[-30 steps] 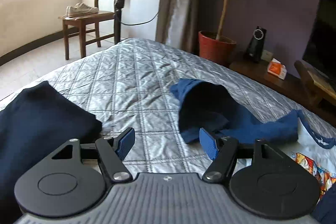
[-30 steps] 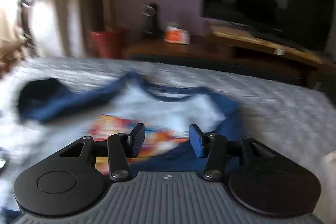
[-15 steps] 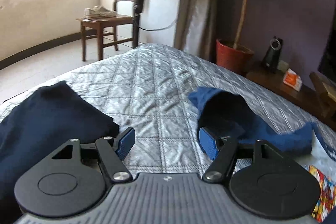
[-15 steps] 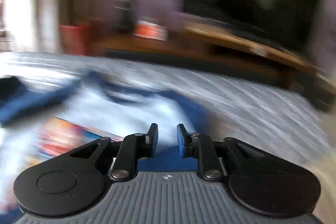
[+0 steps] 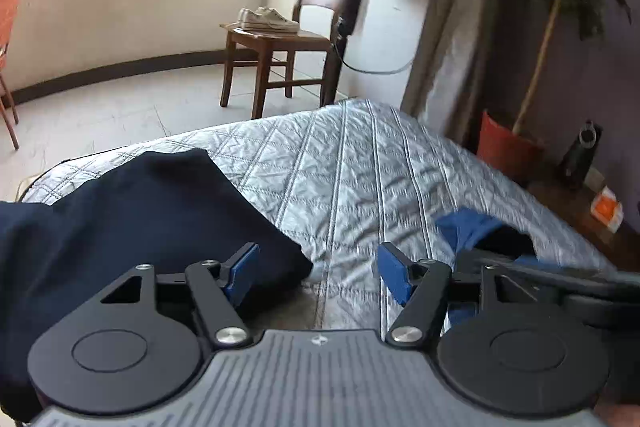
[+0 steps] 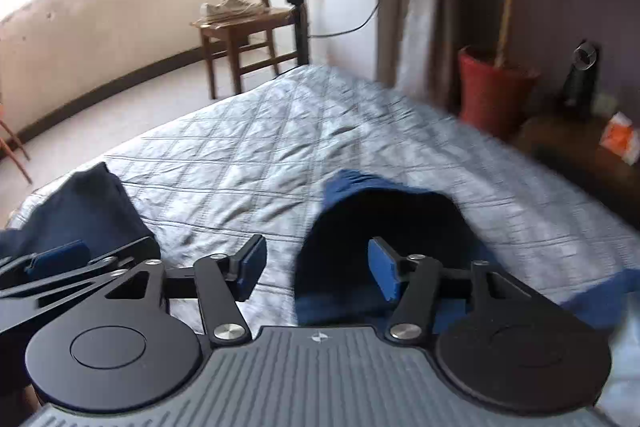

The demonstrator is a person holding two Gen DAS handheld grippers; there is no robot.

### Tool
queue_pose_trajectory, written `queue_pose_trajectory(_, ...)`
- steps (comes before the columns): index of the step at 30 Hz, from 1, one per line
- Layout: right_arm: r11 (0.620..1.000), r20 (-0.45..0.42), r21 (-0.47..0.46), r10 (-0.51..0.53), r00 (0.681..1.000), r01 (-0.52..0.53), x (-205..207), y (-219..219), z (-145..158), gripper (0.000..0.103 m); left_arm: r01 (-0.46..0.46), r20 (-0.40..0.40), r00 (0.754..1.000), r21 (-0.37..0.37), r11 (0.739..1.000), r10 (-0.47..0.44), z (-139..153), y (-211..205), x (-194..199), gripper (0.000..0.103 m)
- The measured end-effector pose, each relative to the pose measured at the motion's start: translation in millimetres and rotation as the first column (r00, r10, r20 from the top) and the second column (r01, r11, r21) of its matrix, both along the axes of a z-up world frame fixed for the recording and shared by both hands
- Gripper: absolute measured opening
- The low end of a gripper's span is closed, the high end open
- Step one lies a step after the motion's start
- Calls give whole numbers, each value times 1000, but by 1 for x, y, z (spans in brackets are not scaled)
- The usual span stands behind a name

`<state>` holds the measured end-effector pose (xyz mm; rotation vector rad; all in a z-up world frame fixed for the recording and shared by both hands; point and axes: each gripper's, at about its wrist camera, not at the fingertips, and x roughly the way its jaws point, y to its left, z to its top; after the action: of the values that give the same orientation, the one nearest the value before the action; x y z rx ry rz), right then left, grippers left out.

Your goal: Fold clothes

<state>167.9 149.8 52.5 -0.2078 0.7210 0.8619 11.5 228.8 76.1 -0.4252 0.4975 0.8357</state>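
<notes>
A dark navy cloth (image 5: 132,223) lies at the left edge of the bed (image 5: 360,167), which has a shiny gray quilt. The left claw (image 5: 318,273) is wide open and holds nothing; its left blue pad sits over the navy cloth. Further right, the blue sleeve (image 6: 380,227) of a shirt lies on the quilt. The right claw (image 6: 316,267) is wide open and empty too, right over the sleeve. No words can be read anywhere.
</notes>
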Motion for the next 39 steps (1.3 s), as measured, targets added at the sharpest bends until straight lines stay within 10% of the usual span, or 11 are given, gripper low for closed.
queue_pose_trajectory(4, 998, -76, 32, -50, 996, 53, 10, 10, -20, 61, -20, 8, 1000, 0, 1000, 20, 1, 5, -3, 63)
queue_pose_trajectory(6, 997, -63, -29, -74, 995, 73, 7, 18, -28, 6, -18, 1, 1000, -5, 1000, 18, 0, 7, -1, 63)
queue_pose_trajectory(7, 995, -54, -52, -83, 995, 80, 4, 20, -28, 2, -21, -1, 1000, -5, 1000, 21, -1, 8, -1, 63)
queue_pose_trajectory(15, 968, -49, 203, -140, 989, 147, -24, -78, 92, 1, 57, 0, 998, -30, 998, -57, -2, -2, 4, 64)
queue_pose_trajectory(22, 857, -39, 386, -354, 934, 341, -105, -240, 195, 1, 152, 3, 988, -16, 988, -152, -1, -20, 10, 65)
queue_pose_trajectory(27, 790, -211, 320, -479, 852, 524, -183, -330, 156, 2, 238, -16, 971, 5, 971, -238, -3, -37, 18, 65)
queue_pose_trajectory(31, 797, -362, 67, -542, 759, 601, -225, -362, 84, 4, 308, -35, 951, 29, 951, -306, -5, -53, 23, 66)
queue_pose_trajectory(35, 806, -379, -53, -563, 734, 590, -247, -367, 52, 3, 350, -62, 936, 42, 936, -347, -9, -63, 28, 66)
queue_pose_trajectory(39, 845, -368, 45, -482, 795, 533, -249, -368, 76, 3, 377, -81, 924, 50, 925, -373, -11, -70, 31, 66)
